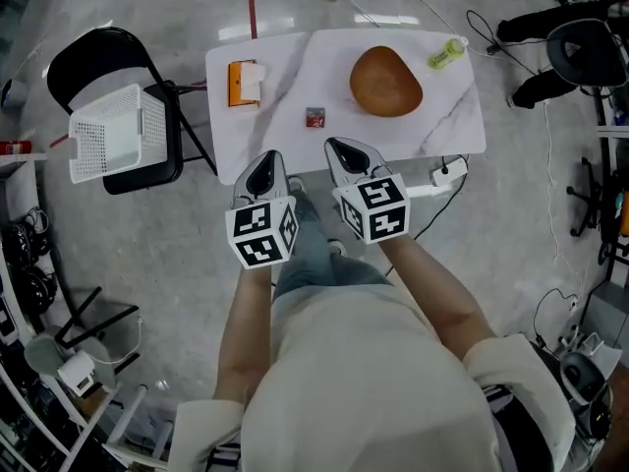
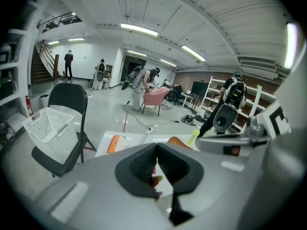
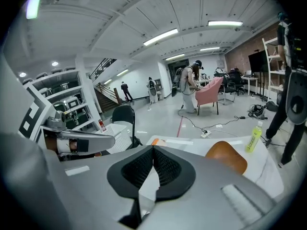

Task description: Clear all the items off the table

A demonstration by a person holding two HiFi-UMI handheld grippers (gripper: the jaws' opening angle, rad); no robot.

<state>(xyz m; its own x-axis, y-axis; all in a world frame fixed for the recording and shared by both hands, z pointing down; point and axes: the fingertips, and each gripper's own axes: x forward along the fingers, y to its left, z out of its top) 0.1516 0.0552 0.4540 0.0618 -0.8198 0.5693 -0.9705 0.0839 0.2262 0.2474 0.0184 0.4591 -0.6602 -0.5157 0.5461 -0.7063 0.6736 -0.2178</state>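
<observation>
Your left hand-held gripper (image 1: 263,173) and right hand-held gripper (image 1: 344,153) hover closed and empty over the tabletop's (image 1: 442,116) near edge. Open one before reaching the small red item (image 1: 314,117) near the middle.

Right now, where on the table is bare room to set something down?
Free: the right front corner of the table, beside the wooden bowl; the left front, between the orange box and the left gripper. Tighter: far right, where bowl and green bottle sit close.
</observation>
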